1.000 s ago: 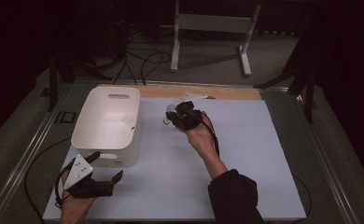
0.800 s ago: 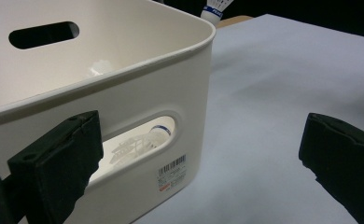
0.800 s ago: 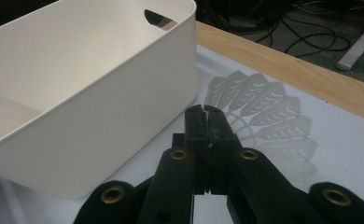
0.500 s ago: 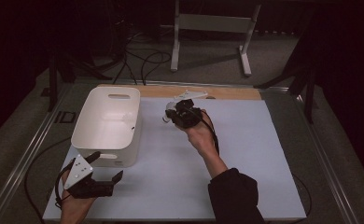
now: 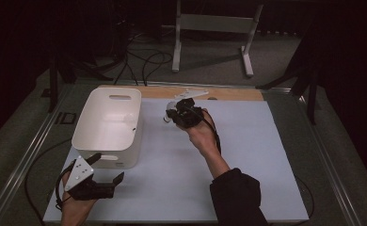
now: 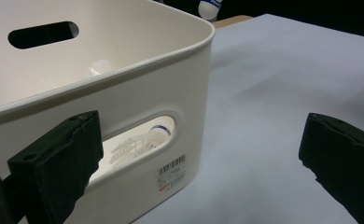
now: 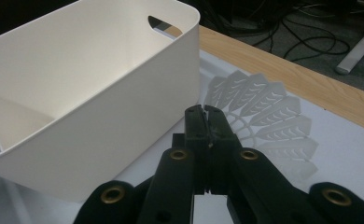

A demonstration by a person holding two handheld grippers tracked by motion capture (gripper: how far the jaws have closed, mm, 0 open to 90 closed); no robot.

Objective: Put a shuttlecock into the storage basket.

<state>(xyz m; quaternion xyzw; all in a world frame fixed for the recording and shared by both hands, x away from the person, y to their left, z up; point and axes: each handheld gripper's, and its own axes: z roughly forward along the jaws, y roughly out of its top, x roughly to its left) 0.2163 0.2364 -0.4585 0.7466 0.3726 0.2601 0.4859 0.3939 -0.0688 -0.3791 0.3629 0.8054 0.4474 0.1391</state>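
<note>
Right gripper view: right gripper (image 7: 207, 112) pinches a translucent white shuttlecock (image 7: 269, 116), feather skirt fanned beside the bin (image 7: 77, 93)

White metal stand (image 5: 213, 28) on floor, black cables (image 5: 144, 61) behind table, wooden table edge (image 5: 238, 94)

Two white feathered plastic shuttlecocks can be counted: one pinched in the right gripper (image 7: 207, 135) with its skirt fanned out (image 7: 264, 121), and one lying inside the bin, seen through the handle slot (image 6: 145, 142). There is one white rectangular plastic bin (image 5: 107, 127) with cut-out handles. Two black two-jaw grippers are in play, the second being the left gripper (image 5: 107, 168).
</note>
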